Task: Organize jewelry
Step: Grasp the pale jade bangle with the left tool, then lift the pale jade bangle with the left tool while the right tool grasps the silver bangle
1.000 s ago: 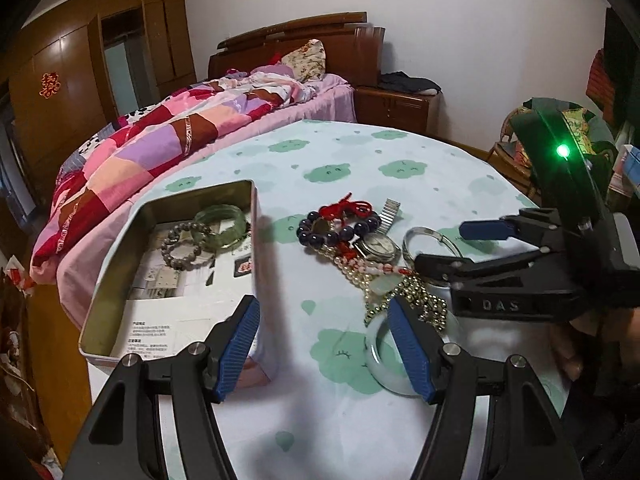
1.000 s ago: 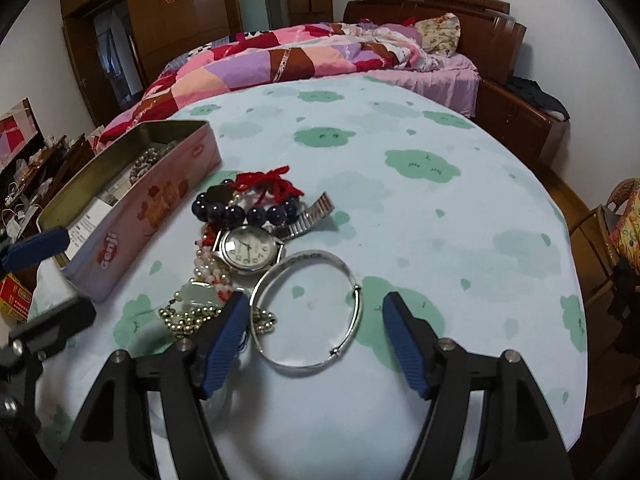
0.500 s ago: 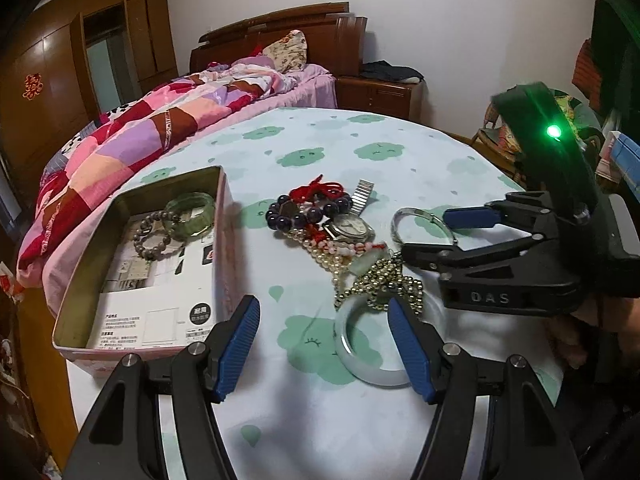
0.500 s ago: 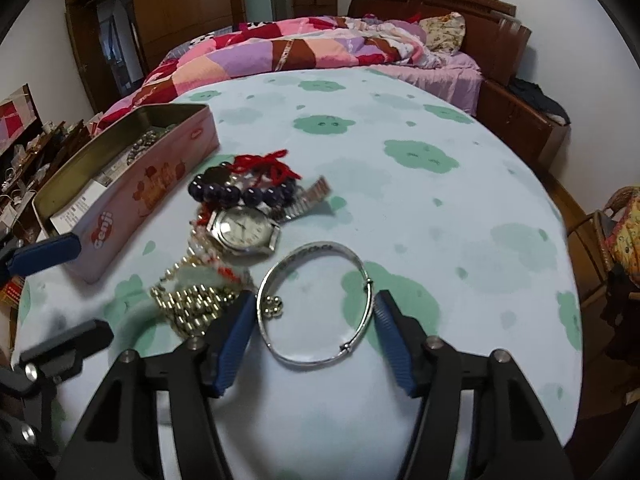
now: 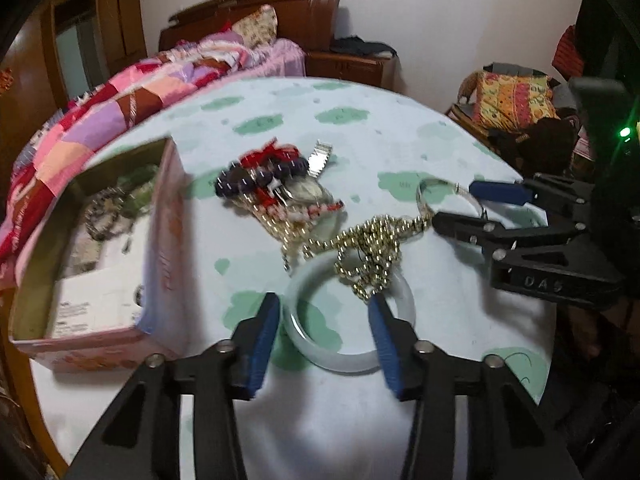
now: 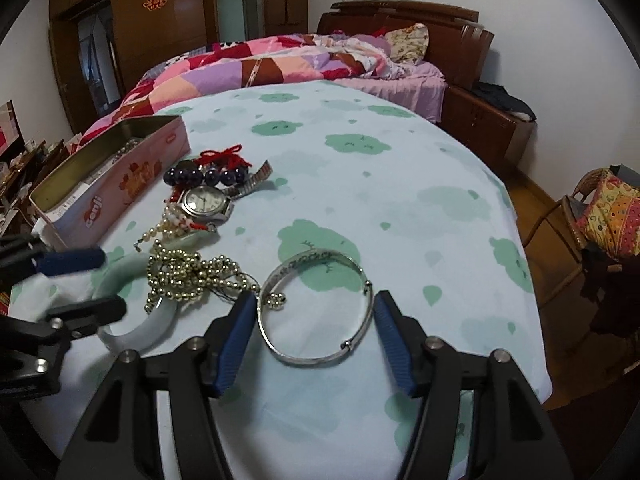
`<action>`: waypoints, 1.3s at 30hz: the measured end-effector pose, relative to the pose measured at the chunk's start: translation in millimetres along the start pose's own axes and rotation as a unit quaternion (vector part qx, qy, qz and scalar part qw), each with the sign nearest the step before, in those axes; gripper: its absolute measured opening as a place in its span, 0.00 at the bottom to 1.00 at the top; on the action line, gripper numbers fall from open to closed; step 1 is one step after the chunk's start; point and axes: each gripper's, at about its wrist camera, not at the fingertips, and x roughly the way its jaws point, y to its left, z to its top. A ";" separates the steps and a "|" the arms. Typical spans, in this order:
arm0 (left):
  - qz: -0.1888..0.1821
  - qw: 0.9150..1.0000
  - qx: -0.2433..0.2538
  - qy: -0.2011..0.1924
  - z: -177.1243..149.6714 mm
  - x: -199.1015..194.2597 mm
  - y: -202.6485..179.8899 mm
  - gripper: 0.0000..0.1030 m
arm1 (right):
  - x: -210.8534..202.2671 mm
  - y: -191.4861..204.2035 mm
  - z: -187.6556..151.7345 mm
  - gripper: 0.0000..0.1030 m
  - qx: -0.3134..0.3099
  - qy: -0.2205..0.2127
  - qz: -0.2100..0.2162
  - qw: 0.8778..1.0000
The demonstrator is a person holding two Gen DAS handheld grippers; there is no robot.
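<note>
Straddling the pale jade bangle [image 5: 394,300], the left gripper [image 5: 322,334] has one blue pad outside the near-left rim and the other inside the ring; its jaws are closing, not yet pressing. That bangle looks hard, smooth and brittle — likely slippery and heavy for its size — so a pinch square across the band suits it, clear of the gold bead chain [image 5: 372,240] draped over its far rim, which is limp and would drag along. Beside it, the right gripper [image 6: 314,330] stands spread around the thin silver bangle [image 6: 316,308], pads just outside the wire and apparently not gripping; light and springy, it should be squeezed gently across its width. Further off lie the watch [image 6: 206,202], the dark bead bracelet [image 6: 204,176] with red cord, and the pink tin [image 6: 116,188] on the cloud-print table [image 6: 400,184]. Compared with a second ago, the left gripper has dropped closer and narrowed — the right has slid forward so the silver ring sits between its pads.
</note>
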 end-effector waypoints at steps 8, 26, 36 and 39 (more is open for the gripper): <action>-0.023 0.999 -0.033 0.005 -2.5 4.9 12.0 0.09 | 2.4 -2.8 -0.4 0.62 0.008 -0.003 0.008 1.000; 0.020 0.994 -0.032 -0.106 21.7 -59.1 28.7 0.09 | -0.2 -12.3 0.3 0.68 0.023 -0.015 0.002 1.000; 0.030 0.993 -0.041 -0.108 29.6 -57.2 42.8 0.09 | 1.8 -6.7 -1.1 0.71 0.004 -0.002 0.001 1.000; 0.027 0.993 -0.045 -0.103 28.9 -53.1 45.0 0.09 | 5.2 2.5 -3.1 0.75 -0.022 0.003 -0.013 1.000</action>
